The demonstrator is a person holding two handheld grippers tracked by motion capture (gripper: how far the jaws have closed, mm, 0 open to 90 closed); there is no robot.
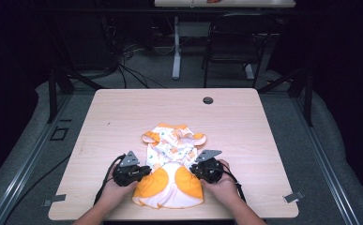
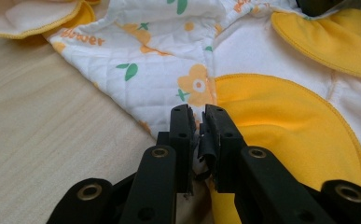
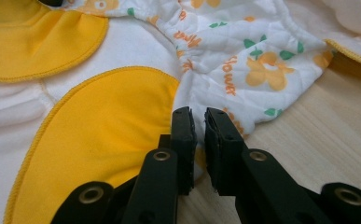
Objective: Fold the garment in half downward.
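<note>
Garment (image 1: 172,164), white with orange patches, lies flat on the tabletop (image 1: 245,126) near its front edge, long axis running front to back. Left tool (image 2: 197,119) pinches the garment's left edge, jaws nearly together. Right tool (image 3: 197,121) likewise clamps its right edge.

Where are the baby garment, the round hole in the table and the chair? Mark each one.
baby garment (image 1: 171,154), high view, on its white printed middle.
round hole (image 1: 208,100), high view, on its dark centre near the table's far edge.
chair (image 1: 238,44), high view, on its dark seat beyond the table.
</note>
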